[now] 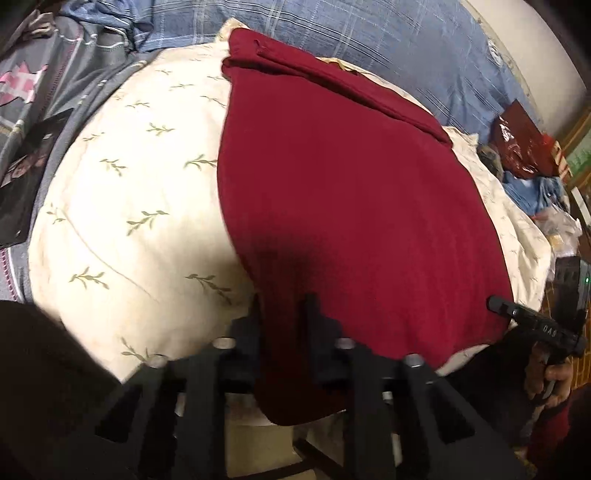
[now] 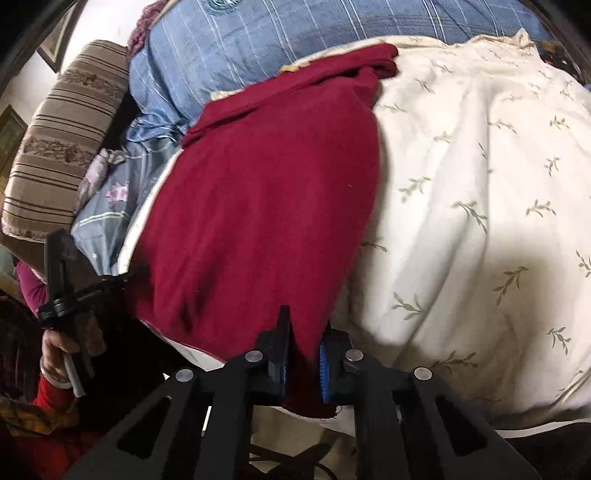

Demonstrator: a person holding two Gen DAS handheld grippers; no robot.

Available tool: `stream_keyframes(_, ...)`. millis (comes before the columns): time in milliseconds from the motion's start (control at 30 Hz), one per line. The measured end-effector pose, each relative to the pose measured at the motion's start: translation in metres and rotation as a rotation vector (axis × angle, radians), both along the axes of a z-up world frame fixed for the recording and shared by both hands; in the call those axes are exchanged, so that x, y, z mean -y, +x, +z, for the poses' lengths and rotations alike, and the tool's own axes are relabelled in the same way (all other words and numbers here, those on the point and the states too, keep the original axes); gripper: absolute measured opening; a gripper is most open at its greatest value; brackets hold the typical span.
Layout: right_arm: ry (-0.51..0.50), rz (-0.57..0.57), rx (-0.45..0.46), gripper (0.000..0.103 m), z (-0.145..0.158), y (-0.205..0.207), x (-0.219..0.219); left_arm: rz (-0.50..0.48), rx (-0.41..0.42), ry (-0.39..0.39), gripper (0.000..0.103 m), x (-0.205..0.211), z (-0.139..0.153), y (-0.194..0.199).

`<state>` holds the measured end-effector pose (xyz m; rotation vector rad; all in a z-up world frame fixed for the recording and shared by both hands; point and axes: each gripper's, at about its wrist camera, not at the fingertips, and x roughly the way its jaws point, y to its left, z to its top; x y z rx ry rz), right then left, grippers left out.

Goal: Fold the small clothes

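A dark red garment point(image 1: 351, 184) lies spread on a cream pillow with a leaf print point(image 1: 129, 206). My left gripper point(image 1: 284, 310) is shut on the garment's near left corner, with cloth hanging between its fingers. My right gripper point(image 2: 304, 332) is shut on the garment point(image 2: 258, 206) at its near right corner, cloth pinched between the blue pads point(image 2: 323, 365). Each gripper also shows in the other view: the right one point(image 1: 495, 304) at the garment's near right edge, the left one point(image 2: 125, 275) at its near left edge. The far end of the garment is folded over.
A blue checked cushion point(image 1: 332, 33) lies behind the pillow. Grey patterned bedding point(image 1: 44, 96) is at the left. A striped brown cushion point(image 2: 62, 140) stands beside it. Red bags and clutter point(image 1: 524, 147) sit at the far right.
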<state>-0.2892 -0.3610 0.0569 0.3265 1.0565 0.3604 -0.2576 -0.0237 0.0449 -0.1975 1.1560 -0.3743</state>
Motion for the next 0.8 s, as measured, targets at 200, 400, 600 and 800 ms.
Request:
stream_keyframes(200, 0.048, 0.014, 0.020, 0.011, 0.014, -0.003, -0.001, -0.018, 0.033, -0.039, 0.007, -0.009, 0.025, -0.002)
stream_keyframes(400, 0.008, -0.007, -0.094, 0.038, -0.013, 0.003, -0.002, 0.029, -0.036, -0.024, 0.013, -0.011, -0.001, 0.001)
stream_keyframes(600, 0.028, 0.015, -0.071, 0.016, -0.012, -0.001, -0.006, 0.037, -0.021, -0.067, 0.047, -0.004, -0.003, -0.003)
stream_keyframes(800, 0.111, 0.044, 0.041, 0.011, 0.023, -0.004, -0.009, -0.003, -0.010, -0.089, 0.007, -0.010, 0.017, 0.004)
